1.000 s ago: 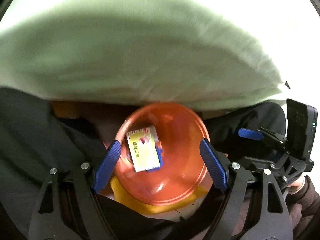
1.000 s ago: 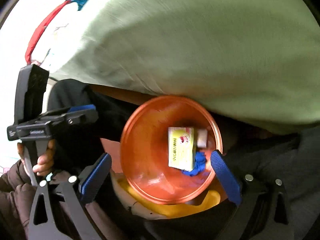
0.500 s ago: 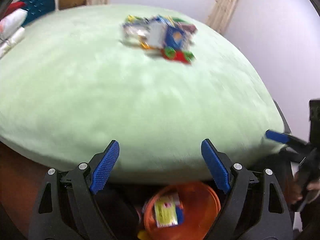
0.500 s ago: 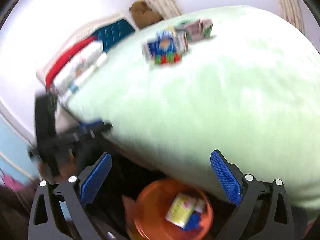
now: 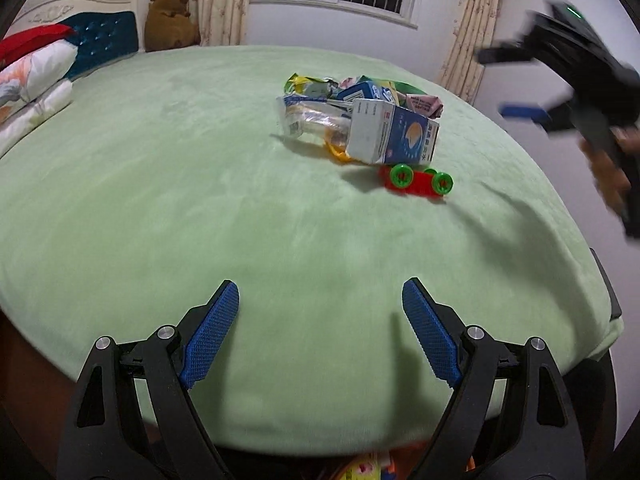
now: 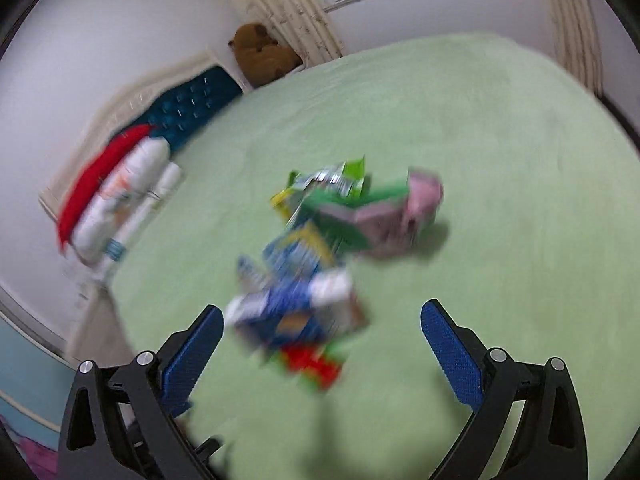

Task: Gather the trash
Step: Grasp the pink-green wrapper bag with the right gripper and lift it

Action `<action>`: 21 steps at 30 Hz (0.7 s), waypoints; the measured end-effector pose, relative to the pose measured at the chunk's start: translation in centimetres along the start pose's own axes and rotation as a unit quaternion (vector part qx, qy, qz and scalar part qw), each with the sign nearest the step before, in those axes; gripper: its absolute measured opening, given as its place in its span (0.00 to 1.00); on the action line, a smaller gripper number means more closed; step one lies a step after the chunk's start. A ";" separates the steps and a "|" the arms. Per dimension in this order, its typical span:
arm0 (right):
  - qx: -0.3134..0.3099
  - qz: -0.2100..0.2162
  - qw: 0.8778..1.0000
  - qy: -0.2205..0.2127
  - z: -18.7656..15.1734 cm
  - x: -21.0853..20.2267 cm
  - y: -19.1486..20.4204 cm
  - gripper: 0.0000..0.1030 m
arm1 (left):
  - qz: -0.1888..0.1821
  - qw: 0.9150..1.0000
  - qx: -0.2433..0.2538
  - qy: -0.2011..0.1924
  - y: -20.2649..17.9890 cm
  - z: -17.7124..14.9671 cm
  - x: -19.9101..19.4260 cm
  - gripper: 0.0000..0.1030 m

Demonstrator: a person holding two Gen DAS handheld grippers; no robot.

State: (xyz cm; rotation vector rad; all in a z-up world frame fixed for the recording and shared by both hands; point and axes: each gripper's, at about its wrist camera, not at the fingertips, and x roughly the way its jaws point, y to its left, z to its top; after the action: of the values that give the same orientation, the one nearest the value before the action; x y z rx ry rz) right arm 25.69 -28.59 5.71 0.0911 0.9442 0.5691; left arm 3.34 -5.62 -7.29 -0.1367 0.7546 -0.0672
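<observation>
Left gripper (image 5: 320,332) hangs over the near edge of the green bed (image 5: 200,208), jaws apart, nothing between; right gripper (image 6: 322,344) likewise wide and empty; the trash pile (image 5: 360,120) sits mid-bed, far right, beside a red toy car (image 5: 416,180)
</observation>
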 end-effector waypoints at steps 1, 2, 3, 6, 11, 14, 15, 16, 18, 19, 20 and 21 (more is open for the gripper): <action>-0.032 -0.021 0.999 0.008 1.3 0.5 0.2 0.95 | 0.001 1.000 0.003 -0.002 -0.1 0.2 0.5 0.80; -0.063 -0.037 0.997 0.016 2.1 1.3 0.4 0.95 | 0.003 1.000 0.007 -0.003 -0.3 0.4 1.1 0.80; -0.104 -0.056 0.993 0.030 3.1 2.2 0.9 0.95 | 0.005 1.000 0.013 -0.006 -0.5 0.6 1.6 0.80; -0.201 -0.087 0.974 0.053 4.7 4.4 1.6 0.95 | 0.009 0.999 0.027 -0.017 -0.9 0.8 2.4 0.86; -0.307 -0.124 0.939 0.098 6.0 8.8 1.6 0.93 | 0.007 0.999 0.039 -0.027 -1.0 1.1 3.2 0.88; -0.356 -0.131 0.917 0.126 6.5 11.3 1.6 0.87 | 0.004 0.999 0.039 -0.029 -0.9 1.2 3.6 0.90; -0.369 -0.127 0.911 0.135 6.5 12.2 1.8 0.84 | 0.003 0.999 0.039 -0.029 -0.9 1.2 3.7 0.90; -0.380 -0.127 0.905 0.142 6.6 12.9 1.9 0.83 | 0.002 0.999 0.040 -0.029 -0.9 1.2 3.8 0.90; -0.397 -0.126 0.895 0.161 6.6 14.5 2.1 0.78 | 0.001 0.999 0.042 -0.029 -0.9 1.3 4.0 0.91; -0.404 -0.124 0.889 0.173 6.6 15.4 2.3 0.75 | 0.002 0.999 0.043 -0.029 -0.9 1.3 4.1 0.91; -0.410 -0.120 0.885 0.184 6.3 16.1 2.4 0.74 | 0.003 0.999 0.045 -0.029 -1.0 1.3 4.2 0.91; -0.416 -0.115 0.880 0.198 6.0 16.7 2.6 0.72 | 0.004 0.999 0.046 -0.029 -1.0 1.3 4.3 0.91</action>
State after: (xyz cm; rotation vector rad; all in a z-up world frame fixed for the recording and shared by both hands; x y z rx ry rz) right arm 36.90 -17.05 -2.27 -0.9344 1.0108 0.7433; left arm 7.36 -6.91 -9.08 -0.0483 0.6920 -0.0895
